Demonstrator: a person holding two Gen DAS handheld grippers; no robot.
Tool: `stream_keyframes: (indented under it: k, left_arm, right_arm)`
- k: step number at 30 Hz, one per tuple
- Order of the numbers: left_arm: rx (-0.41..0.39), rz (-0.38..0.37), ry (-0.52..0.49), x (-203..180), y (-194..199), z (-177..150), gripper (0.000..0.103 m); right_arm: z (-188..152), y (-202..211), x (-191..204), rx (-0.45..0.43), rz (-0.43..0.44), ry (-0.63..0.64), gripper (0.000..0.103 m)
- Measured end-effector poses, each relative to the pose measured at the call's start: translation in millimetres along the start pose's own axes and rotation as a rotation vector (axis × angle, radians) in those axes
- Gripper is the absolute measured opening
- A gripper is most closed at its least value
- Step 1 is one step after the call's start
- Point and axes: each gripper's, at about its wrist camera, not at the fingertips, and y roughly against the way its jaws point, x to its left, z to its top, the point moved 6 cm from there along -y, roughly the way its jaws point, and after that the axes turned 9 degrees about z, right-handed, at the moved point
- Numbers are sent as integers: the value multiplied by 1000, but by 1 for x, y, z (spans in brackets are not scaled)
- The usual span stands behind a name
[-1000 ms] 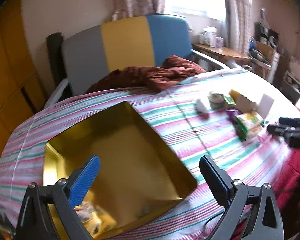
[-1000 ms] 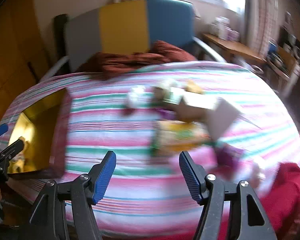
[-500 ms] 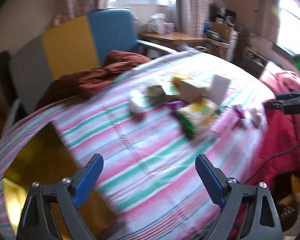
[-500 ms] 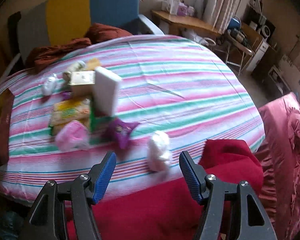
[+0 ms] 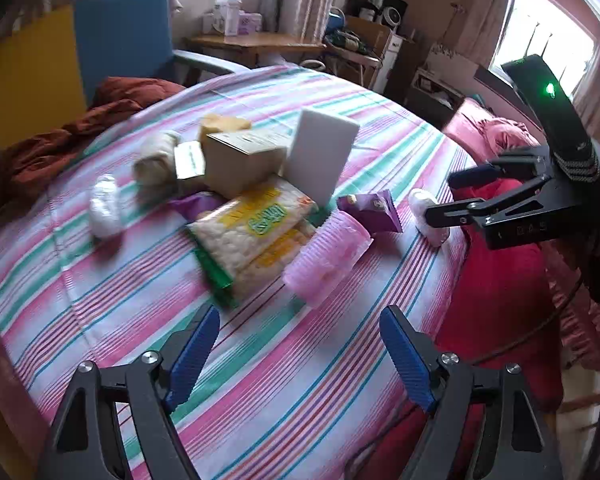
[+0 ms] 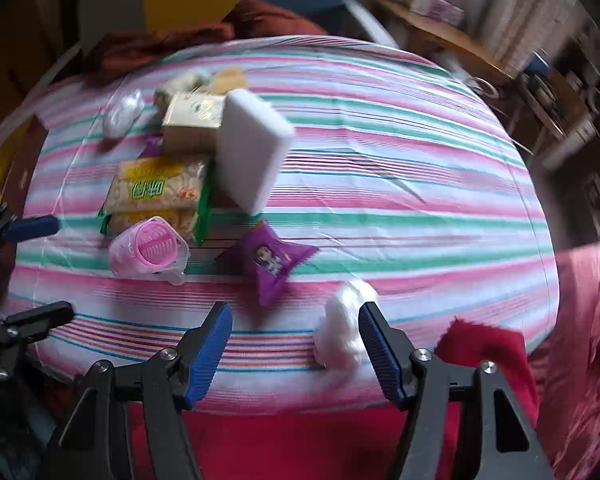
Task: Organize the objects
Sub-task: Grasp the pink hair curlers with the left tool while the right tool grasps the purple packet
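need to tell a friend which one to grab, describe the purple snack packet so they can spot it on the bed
On the pink, green and white striped bedspread, find the cluster of items with the upright white foam block. Just in front of that block lies the small purple foil snack packet, right of the pink ribbed plastic cup; it alone shows a cartoon figure.

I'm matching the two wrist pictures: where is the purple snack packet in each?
Left wrist: purple snack packet, right of centre, beside the pink ribbed cup.
Right wrist: the packet lies at centre, right of that cup.
Shared landmark: the upright white block.
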Motion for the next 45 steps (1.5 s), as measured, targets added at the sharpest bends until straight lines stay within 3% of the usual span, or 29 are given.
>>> stream_keyframes:
  k: [11,14,17,18,19,29,39,43,45]
  left_arm:
    - [21,-21,-29,-12,-44,18,76]
    - [46,-46,-38,-16,-55,23,63]
    - [59,-49,-56,-21,-62,23,46]
    - [71,-57,-59,-22,-64,21,39]
    - [78,-72,-55,-22,-65,19,38]
    - [71,-156,31,-9,-39,-5,36]
    - [90,-123,70,4,-28,-17,37]
    - [100,-121,92,7,-31,-19,48]
    - [97,-114,95,6,-32,-17,46]
  right_arm:
    - [27,-50,21,181,-62,291,68]
    - [28,-68,21,227,-52,309,66]
    - [25,-76,22,244,-40,311,47]
    - [24,-75,24,238,-33,311,46]
    - [24,-74,24,235,-33,311,46]
    - [9,-41,33,159,9,231,43]
    - [3,-29,60,117,25,182,43]
    - [3,-27,65,112,19,173,43]
    - [4,-25,65,103,24,155,43]
